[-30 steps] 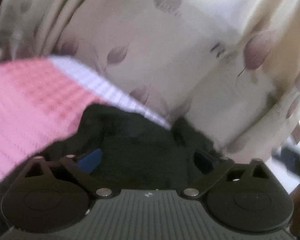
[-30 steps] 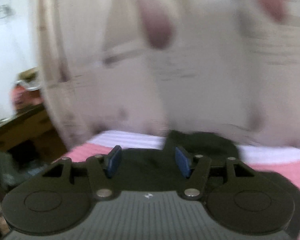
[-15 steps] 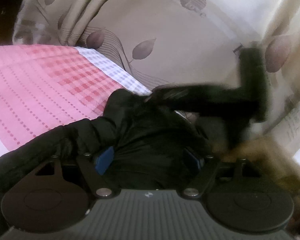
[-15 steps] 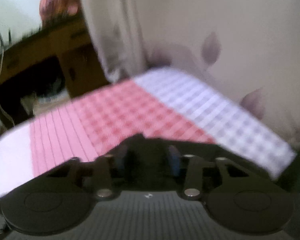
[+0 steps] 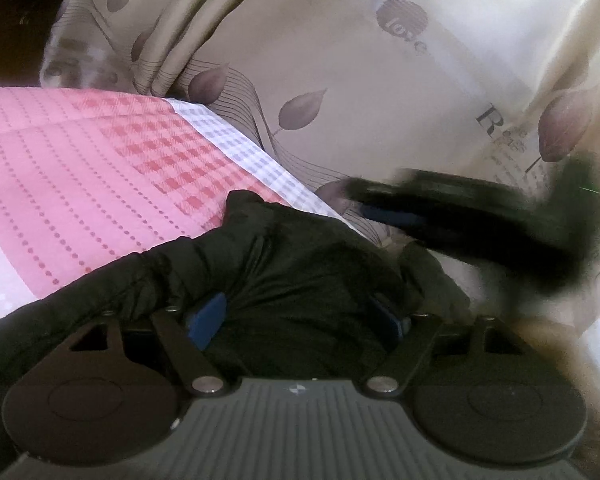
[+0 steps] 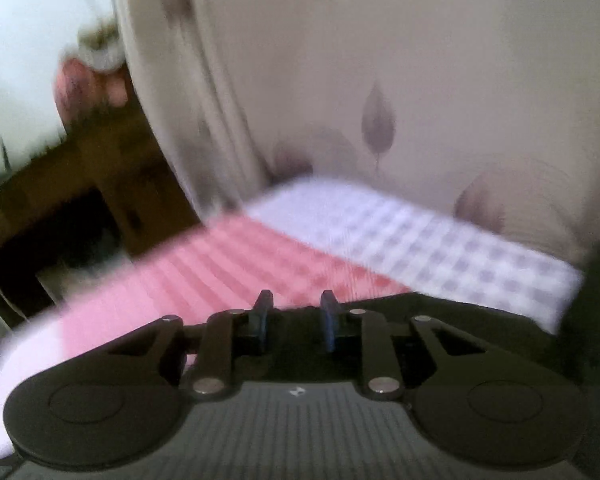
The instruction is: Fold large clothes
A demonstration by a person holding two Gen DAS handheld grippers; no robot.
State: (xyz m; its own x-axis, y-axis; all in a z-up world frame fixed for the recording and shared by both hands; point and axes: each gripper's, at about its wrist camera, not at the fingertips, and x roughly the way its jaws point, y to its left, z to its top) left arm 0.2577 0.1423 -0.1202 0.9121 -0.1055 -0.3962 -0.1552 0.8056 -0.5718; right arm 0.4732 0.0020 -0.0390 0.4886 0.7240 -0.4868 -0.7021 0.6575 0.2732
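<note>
So from the left wrist camera, the black jacket [image 5: 300, 280] is bunched up on the pink checked bed cover [image 5: 80, 184], with its long side running from the lower left, where a puffy sleeve-like roll sits, up toward the right edge by the leaf-print curtain [image 5: 340, 80]. The left hand-held gripper [image 5: 300, 316] is spread wide with the fabric heaped right between its blue pads [image 5: 208, 316], though I can't tell if it's actually pinching anything. A blurred dark shape, probably the right hand-held gripper [image 5: 480, 216], hangs over the jacket's far right end.

Right wrist view is pretty smeared. Its fingers are narrowed but not closed, bed cover showing through the gap, and dark cloth [image 6: 480, 320] lies just under and right of them.
</note>
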